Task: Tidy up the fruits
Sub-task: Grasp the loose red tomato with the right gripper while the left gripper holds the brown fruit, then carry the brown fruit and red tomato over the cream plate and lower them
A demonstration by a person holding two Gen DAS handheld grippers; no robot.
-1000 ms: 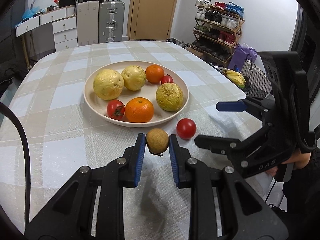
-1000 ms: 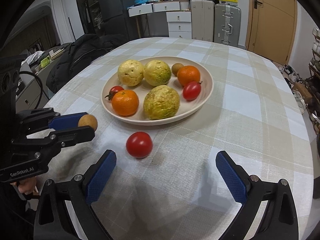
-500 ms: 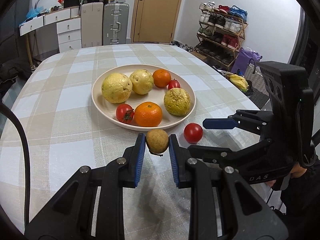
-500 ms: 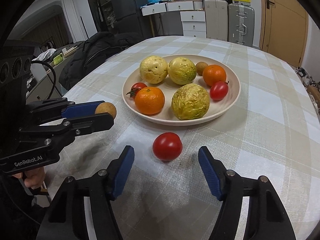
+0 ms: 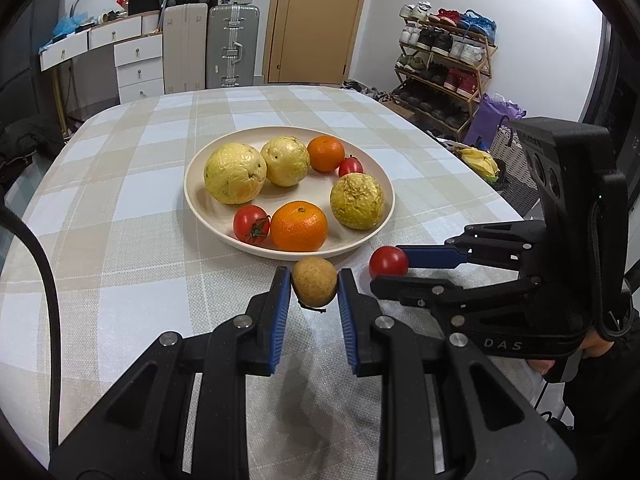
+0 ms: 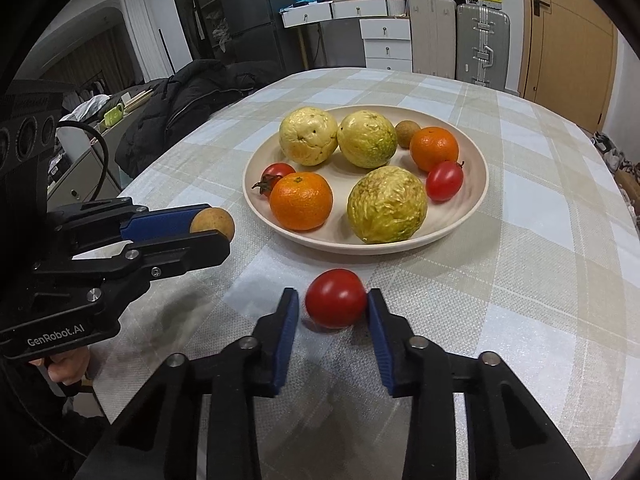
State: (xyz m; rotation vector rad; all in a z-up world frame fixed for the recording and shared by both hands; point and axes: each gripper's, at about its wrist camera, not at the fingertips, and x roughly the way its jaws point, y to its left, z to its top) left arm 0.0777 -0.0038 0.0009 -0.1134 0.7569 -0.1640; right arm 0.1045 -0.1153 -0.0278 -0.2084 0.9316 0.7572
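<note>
- While the left gripper (image 5: 314,286) clamps a small brown fruit (image 5: 314,287) between its blue pads, lifted just clear of the checked tablecloth (image 5: 132,240), the right gripper (image 6: 333,304) has just been closing on a loose red tomato (image 6: 336,298), which sits between its pads on the cloth. The right-hand pad touches it; the other looks a hair off, so I judge the grip nearly or just made.
- Both held fruits are just in front of the near rim of the cream plate (image 6: 478,184), outside it.
- By my reading, most of the sorting is done: the plate is well filled, and these two pieces are the only fruits seen off it. What remains is to carry each over the rim and set it in a free gap.
- On the plate, counted from the right wrist view: three wrinkled yellow fruits (image 6: 386,204), two oranges (image 6: 301,200), two red tomatoes (image 6: 444,180) and one small brown fruit at the back (image 6: 407,133).
- Off the plate: one tomato, one small brown fruit.
</note>
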